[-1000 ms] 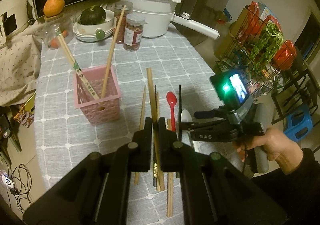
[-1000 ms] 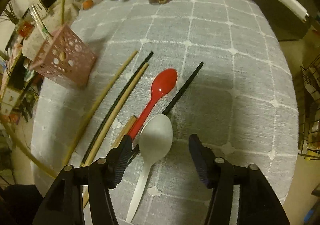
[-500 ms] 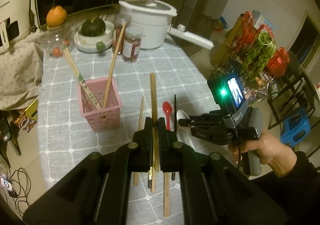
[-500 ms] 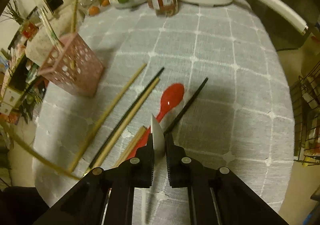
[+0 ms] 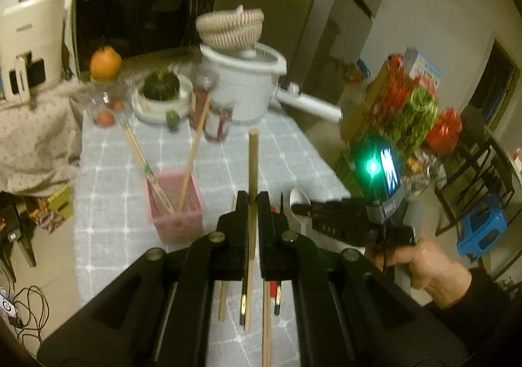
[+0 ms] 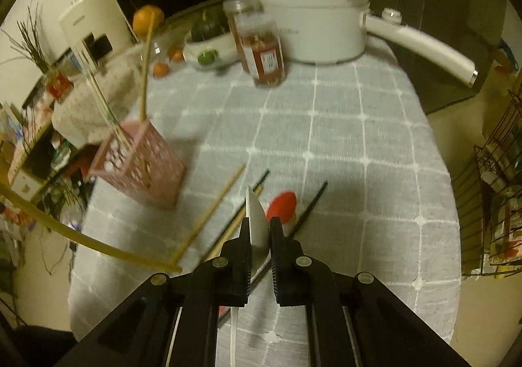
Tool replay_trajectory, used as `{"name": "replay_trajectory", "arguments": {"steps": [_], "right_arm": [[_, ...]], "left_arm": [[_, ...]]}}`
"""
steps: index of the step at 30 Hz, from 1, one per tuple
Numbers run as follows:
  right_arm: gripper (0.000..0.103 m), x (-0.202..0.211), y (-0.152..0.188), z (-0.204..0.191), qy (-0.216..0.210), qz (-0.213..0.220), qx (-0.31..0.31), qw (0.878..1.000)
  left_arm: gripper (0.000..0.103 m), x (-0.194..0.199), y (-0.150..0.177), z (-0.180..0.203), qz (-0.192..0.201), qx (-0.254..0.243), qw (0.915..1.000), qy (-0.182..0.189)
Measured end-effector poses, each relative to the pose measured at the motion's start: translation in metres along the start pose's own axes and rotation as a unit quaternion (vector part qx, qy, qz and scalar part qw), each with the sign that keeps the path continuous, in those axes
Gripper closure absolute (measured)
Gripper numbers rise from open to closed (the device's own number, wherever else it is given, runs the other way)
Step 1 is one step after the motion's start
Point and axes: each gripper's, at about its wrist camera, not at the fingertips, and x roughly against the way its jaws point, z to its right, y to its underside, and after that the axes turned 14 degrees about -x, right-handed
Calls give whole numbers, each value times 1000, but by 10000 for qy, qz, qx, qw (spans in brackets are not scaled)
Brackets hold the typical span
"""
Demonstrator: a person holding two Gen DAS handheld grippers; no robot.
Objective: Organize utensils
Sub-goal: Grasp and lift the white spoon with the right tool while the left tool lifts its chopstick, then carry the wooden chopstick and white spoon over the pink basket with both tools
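The left gripper (image 5: 251, 203) has its jaws pinched on a wooden chopstick (image 5: 253, 164), which stands almost upright above the cloth, just right of the pink utensil basket (image 5: 174, 203). The right gripper (image 6: 259, 230) has its jaws pressed on the bowl of a white spoon (image 6: 256, 220), held edge-on with its handle trailing down behind the fingers – right of the basket too, above the red spoon (image 6: 282, 202) and the loose chopsticks (image 6: 208, 216) lying on the tablecloth (image 6: 359, 154). The likely trouble is slippage: a thin round stick and a smooth curved bowl give narrow pads little to bite, so either could swivel or drop. The light basket, already holding leaning chopsticks (image 5: 192, 151), could also tip if an incoming end strikes its rim.
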Motion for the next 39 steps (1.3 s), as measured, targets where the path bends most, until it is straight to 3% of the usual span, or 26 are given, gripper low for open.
{"name": "replay_trajectory", "arguments": {"steps": [8,15,25,33,39], "right_arm": [[93,21,-6,-11,-178,389,-50,9991],[93,22,-3,-21,-240,532,-25,9983],[93,52,-8,-49,-496,1442,160,9882],[93,82,-19,-91,-983,2476,292,9634],[93,76,-29,-117,-1251,2960,151,9468]], "left_arm": [[97,38,-22,-21,842,127,9947,-576],[97,42,-23,-47,1055,325,9883,-1049],[97,7,-15,-59,725,209,9884,-1318],[97,-21,-7,-76,372,471,9919,-1121],[97,-37,-3,-94,163,802,9919,-967]]}}
